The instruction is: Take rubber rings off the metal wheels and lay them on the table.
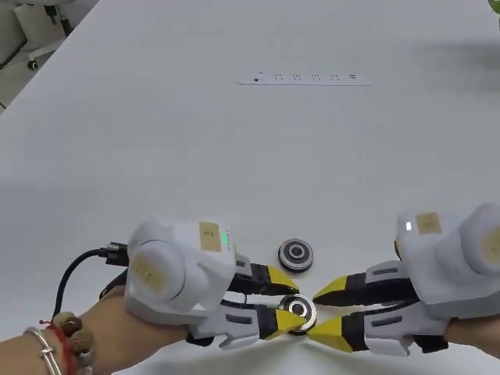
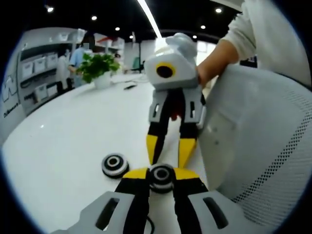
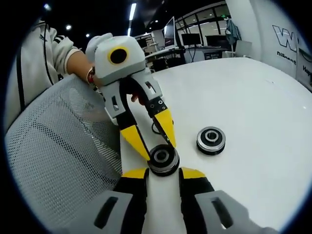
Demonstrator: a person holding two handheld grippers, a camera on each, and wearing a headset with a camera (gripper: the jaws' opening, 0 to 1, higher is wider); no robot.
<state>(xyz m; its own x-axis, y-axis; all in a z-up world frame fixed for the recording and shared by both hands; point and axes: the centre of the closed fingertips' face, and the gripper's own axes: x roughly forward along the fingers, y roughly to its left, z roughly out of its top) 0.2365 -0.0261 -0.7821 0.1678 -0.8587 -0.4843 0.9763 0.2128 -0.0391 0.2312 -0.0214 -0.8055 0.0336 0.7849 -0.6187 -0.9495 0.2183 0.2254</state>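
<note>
- The left tongs (image 2: 162, 173) are closed on a wheel (image 1: 299, 310), one yellow tip touching each side of it.
- The right tongs (image 3: 163, 171) face them, tips spread at the same wheel's far edge; whether they pinch it cannot be told.
- That wheel sits low on the white tabletop (image 1: 234, 172), its dark ring on.
- A second wheel (image 1: 296, 255) lies flat just beyond, apart from both tongs.
- A power strip (image 1: 305, 78) lies far back.

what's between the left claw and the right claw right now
One metal wheel sits between the left claw and the right claw, with both sets of tips at its rim. The head view shows it, and so do both gripper views.
</note>
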